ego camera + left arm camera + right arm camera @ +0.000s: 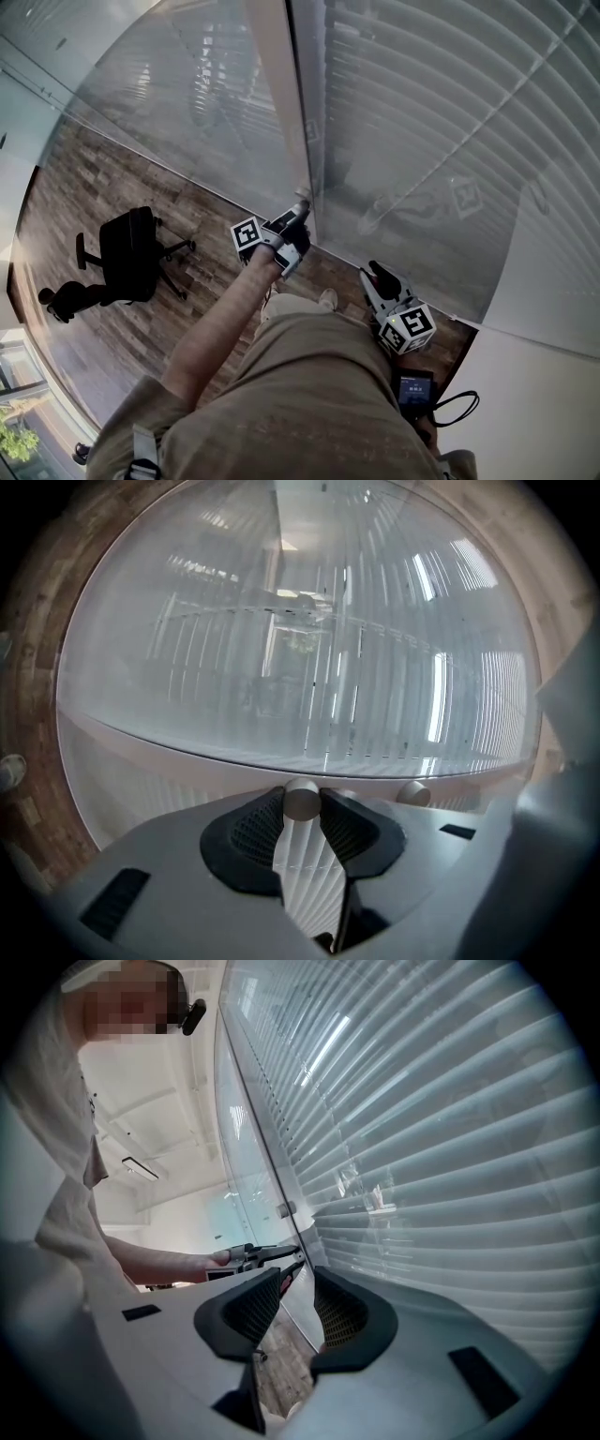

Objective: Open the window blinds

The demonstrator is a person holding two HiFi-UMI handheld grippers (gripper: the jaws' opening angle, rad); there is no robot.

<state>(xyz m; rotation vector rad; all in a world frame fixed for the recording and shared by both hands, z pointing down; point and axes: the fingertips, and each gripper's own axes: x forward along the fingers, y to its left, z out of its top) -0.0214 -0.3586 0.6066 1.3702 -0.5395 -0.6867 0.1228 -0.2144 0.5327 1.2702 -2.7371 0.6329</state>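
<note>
White slatted blinds [441, 122] hang behind a glass wall, the slats lying nearly flat against each other. A small round knob [303, 195] sticks out of the glass beside the white post. My left gripper [298, 211] is shut on this knob [302, 799], whose end face shows between the two black pads. A second knob [412, 792] sits just to its right. My right gripper [375, 272] hangs lower, near the glass, open with nothing between its jaws. The right gripper view [295, 1283] shows the blinds [441, 1147], the knob [286, 1209] and the left gripper [262, 1255].
A black office chair [131, 253] stands on the wooden floor [112, 178] behind the left glass pane. A white post [281, 94] splits the two panes. A white wall [553, 281] closes the right side. A small device with a cable [414, 389] hangs at my waist.
</note>
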